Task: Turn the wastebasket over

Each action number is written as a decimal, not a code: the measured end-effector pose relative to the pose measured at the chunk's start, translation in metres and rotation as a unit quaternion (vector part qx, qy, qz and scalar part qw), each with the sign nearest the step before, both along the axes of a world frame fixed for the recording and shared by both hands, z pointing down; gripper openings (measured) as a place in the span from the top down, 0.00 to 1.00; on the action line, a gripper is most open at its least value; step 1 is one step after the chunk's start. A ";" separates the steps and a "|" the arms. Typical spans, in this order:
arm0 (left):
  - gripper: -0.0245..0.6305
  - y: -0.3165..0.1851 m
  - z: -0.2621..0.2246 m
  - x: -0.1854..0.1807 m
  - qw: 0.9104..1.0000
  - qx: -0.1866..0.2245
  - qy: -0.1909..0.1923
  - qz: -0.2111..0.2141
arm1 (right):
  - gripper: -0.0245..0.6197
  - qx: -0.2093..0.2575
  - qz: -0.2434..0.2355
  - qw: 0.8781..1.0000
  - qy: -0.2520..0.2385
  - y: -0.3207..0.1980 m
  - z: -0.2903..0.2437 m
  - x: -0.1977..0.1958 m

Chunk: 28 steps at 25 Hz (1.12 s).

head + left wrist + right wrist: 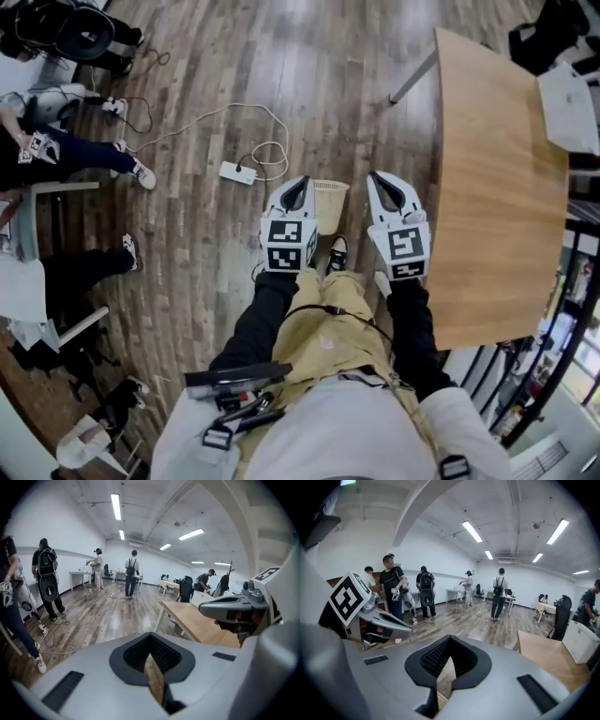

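Wastebasket (330, 199) sits on the floor (206, 234) just ahead of your shoe (337, 253), close to the table (497, 187) corner. In the head view it shows in the gap between your two tongs, well below them. From up here you cannot tell whether its mouth faces up or down.

Your left tongs (299, 184) are closed with nothing in them, and so are your right tongs (378, 178). Both point out over the room rather than at the floor.

Nothing is gripped, so no turning is under way. If the mouth is up, the job is not yet done. You would need to bring the tongs down, spread one pair, take the rim, and tip it over onto its mouth.
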<state>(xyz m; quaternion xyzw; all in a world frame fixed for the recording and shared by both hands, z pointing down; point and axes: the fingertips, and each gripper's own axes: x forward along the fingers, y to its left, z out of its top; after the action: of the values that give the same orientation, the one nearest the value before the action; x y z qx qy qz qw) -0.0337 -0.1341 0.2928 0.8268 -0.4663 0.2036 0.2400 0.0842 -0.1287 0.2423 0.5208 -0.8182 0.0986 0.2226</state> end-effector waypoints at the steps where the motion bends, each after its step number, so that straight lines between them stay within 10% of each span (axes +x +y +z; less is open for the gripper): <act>1: 0.97 0.002 -0.019 0.000 1.000 0.012 0.008 -0.004 | 0.93 0.015 0.008 1.000 -0.006 0.005 -0.019 0.001; 13: 0.97 -0.001 -0.201 0.006 0.983 0.166 0.083 -0.004 | 0.93 0.190 0.033 0.980 -0.042 0.013 -0.212 -0.007; 28: 0.97 -0.006 -0.288 0.031 0.961 0.253 0.102 0.031 | 0.93 0.267 0.022 0.963 -0.031 0.017 -0.284 -0.009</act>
<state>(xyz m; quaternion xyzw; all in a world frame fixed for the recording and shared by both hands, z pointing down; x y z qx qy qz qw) -0.0025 -0.1397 0.0051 0.8912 -0.4493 0.0005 0.0627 0.0756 -0.1113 -0.0414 0.5760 -0.8095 -0.1028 0.0478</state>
